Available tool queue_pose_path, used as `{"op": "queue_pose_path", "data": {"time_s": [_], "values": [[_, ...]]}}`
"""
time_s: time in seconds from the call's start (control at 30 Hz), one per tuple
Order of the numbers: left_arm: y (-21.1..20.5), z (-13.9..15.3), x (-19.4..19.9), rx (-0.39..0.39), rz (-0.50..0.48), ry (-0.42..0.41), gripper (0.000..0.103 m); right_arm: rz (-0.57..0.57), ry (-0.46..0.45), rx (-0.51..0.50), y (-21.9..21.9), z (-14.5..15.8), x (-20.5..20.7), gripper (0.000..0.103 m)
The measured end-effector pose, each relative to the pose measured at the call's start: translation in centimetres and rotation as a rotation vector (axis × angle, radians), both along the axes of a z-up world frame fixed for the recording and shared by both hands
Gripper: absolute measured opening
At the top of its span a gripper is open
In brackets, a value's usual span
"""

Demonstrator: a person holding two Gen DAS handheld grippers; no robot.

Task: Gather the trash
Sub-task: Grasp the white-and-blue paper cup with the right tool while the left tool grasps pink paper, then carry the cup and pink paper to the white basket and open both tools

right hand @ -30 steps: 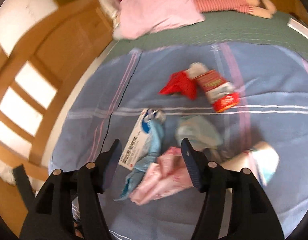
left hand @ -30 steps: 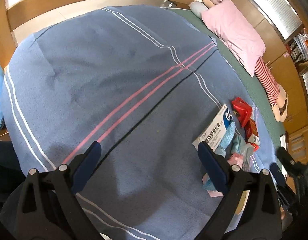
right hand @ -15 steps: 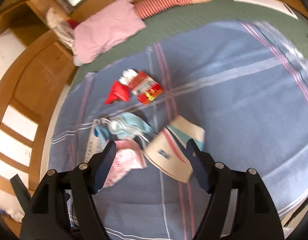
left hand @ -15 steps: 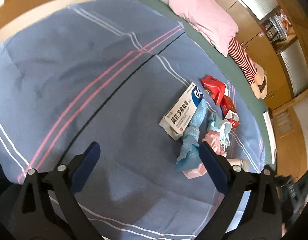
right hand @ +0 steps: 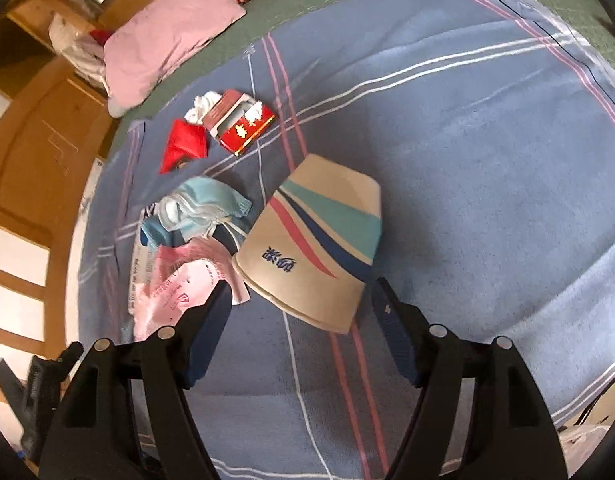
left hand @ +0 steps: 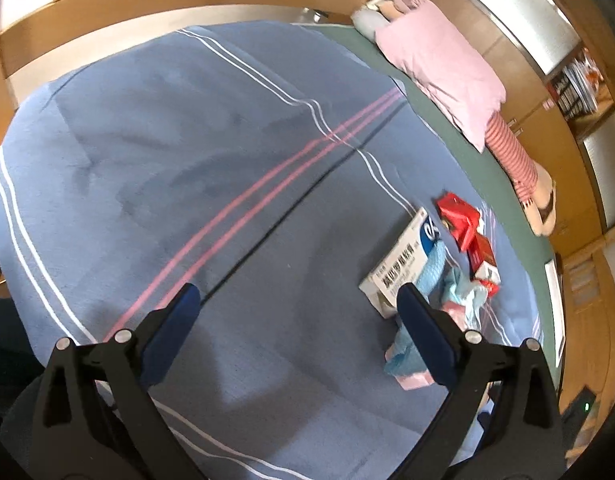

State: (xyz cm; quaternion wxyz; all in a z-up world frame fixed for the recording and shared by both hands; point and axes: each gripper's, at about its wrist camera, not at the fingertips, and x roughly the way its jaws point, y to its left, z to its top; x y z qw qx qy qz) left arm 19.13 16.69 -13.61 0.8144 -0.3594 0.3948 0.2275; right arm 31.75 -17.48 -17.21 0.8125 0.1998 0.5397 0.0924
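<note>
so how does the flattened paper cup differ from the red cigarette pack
The paper cup is beige with teal, navy and red stripes; the cigarette pack is red and white. The cup is crushed flat and looks larger; the pack keeps its box shape, torn open. Both lie on the blue blanket.

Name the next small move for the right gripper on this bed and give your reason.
Probably ease the right gripper down and forward around the flattened paper cup, then close. Its jaws have just been opening and now stand open, with the cup's near rim lying between the tips but not pressed. The cup lies free on the blue blanket, beside the pink wrapper, so it looks like the nearest piece of trash.
</note>
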Motion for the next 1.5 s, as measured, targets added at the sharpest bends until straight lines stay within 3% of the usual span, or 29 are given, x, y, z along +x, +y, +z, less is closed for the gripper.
{"op": "queue_pose_path", "data": {"time_s": [0.2,0.3,0.37,0.4,0.43,0.53,0.7,0.83,0.9,0.93,0.97,1.03,1.1,1.4,1.5], "values": [[-0.3,-0.4,0.5,-0.033,-0.035,0.006,0.098,-0.123,0.017,0.034,-0.4,-1.6,3.1,0.075],[-1.2,-0.2,1.0,0.003,-0.069,0.009,0.098,-0.127,0.002,0.027,-0.2,-2.1,4.5,0.076],[-2.6,0.4,1.7,0.082,-0.126,0.002,0.098,-0.086,-0.031,0.014,0.3,-1.9,4.8,0.065],[-3.2,0.7,2.0,0.113,-0.148,-0.003,0.098,-0.05,-0.043,0.039,0.6,-1.8,4.7,0.046],[-4.2,1.2,2.4,0.164,-0.192,-0.016,0.098,-0.038,-0.044,0.045,0.8,-1.7,4.6,0.039],[-6.5,1.8,3.9,0.257,-0.295,-0.025,0.098,0.013,-0.072,-0.009,1.1,-0.5,3.3,0.038],[-13.5,0.7,7.4,0.414,-0.625,0.022,0.092,0.022,-0.189,-0.165,-1.7,3.4,-0.9,0.037],[-18.9,-1.8,9.1,0.664,-0.805,0.098,0.092,-0.001,-0.209,-0.179,-5.6,5.5,-4.4,0.037],[-19.8,-3.2,9.7,0.723,-0.829,0.155,0.087,-0.011,-0.213,-0.182,-7.0,6.0,-6.0,0.037],[-20.1,-4.1,10.2,0.719,-0.848,0.188,0.077,-0.018,-0.212,-0.179,-7.7,6.2,-6.9,0.037],[-20.1,-4.2,10.0,0.733,-0.851,0.183,0.071,-0.026,-0.21,-0.175,-8.3,6.2,-7.7,0.037],[-20.6,-4.0,9.7,0.742,-0.885,0.163,0.046,-0.041,-0.202,-0.164,-9.0,6.2,-8.9,0.037],[-20.5,-3.2,9.1,0.728,-0.876,0.139,0.039,-0.053,-0.189,-0.145,-9.7,5.8,-10.2,0.037],[-20.2,1.9,2.8,0.849,-0.766,-0.055,0.038,-0.059,-0.173,-0.066,-8.9,5.0,-13.4,0.037],[-19.7,3.3,0.4,0.791,-0.743,-0.117,0.038,-0.046,-0.18,-0.071,-8.2,5.1,-14.4,0.037]]}}
